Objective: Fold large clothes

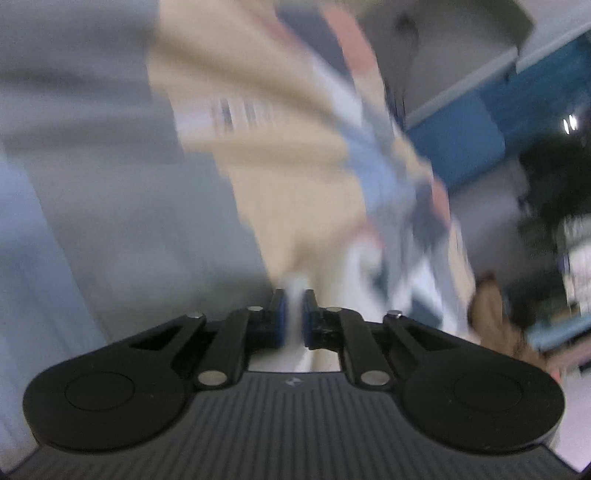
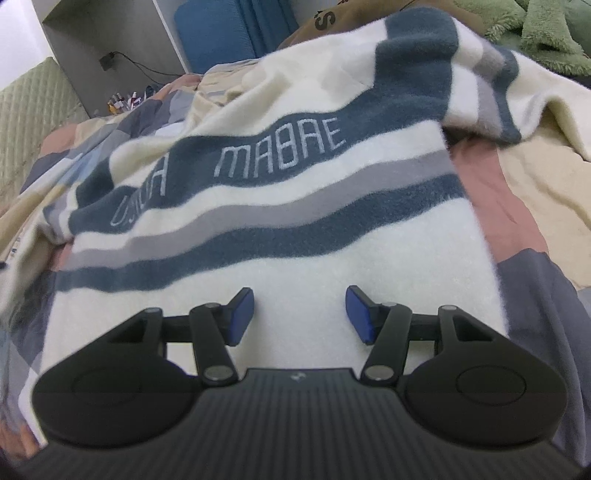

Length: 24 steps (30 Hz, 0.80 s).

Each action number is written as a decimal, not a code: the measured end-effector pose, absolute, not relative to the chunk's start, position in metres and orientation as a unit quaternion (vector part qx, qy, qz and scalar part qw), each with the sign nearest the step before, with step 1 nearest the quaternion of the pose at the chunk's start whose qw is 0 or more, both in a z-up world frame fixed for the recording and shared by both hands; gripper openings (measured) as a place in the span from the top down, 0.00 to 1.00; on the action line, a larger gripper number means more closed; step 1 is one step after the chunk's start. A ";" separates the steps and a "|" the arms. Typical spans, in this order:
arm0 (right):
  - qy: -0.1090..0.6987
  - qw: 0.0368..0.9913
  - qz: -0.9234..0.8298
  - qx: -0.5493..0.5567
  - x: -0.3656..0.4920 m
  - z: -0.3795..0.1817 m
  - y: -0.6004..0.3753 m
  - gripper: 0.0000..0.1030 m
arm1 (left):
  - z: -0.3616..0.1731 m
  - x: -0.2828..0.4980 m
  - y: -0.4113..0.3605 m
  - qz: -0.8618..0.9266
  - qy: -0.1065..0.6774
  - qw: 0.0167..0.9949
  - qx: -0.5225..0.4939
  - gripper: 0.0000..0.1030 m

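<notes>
A large cream sweater (image 2: 295,229) with dark blue and grey stripes and pale lettering lies spread on a bed. My right gripper (image 2: 300,314) is open just above its plain cream lower part, with blue pads (image 2: 242,314) apart. In the blurred left wrist view, my left gripper (image 1: 294,317) is shut on a thin white edge of fabric (image 1: 295,295), likely the sweater. Beyond it I see the smeared patchwork bedcover (image 1: 332,166).
The patchwork bedcover (image 2: 491,206) in beige, pink and grey lies under the sweater. A green fleece (image 2: 535,33) and a brown garment (image 2: 332,22) lie at the far right. A grey shelf (image 2: 110,44) and blue panel (image 2: 221,33) stand behind the bed.
</notes>
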State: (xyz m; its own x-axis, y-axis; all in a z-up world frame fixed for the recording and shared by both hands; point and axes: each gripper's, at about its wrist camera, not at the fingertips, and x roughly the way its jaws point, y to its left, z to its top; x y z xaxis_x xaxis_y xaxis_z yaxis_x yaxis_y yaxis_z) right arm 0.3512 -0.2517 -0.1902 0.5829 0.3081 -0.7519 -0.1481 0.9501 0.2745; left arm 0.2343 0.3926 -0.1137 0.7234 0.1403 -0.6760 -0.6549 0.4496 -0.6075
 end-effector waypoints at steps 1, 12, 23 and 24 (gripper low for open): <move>0.438 0.886 0.128 0.088 0.351 -0.190 -0.250 0.45 | -0.105 0.233 0.405 0.265 0.266 0.807 -0.456 0.92; 0.442 0.884 0.128 0.079 0.350 -0.189 -0.243 0.42 | -0.123 0.232 0.439 0.299 0.289 0.826 -0.380 0.94; 0.437 0.891 0.111 0.059 0.336 -0.185 -0.239 0.44 | -0.149 0.191 0.405 0.276 0.283 0.838 -0.375 0.43; 0.437 0.891 0.110 0.059 0.335 -0.185 -0.239 0.44 | -0.150 0.186 0.405 0.282 0.282 0.832 -0.385 0.43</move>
State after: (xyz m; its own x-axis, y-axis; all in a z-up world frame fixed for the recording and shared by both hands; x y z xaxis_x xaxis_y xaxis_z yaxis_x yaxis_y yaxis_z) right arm 0.3353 -0.2393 -0.1850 0.5940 0.2468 -0.7657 -0.1441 0.9690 0.2005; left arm 0.1862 0.4049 -0.1503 0.6817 0.2536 -0.6862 -0.6869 0.5447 -0.4811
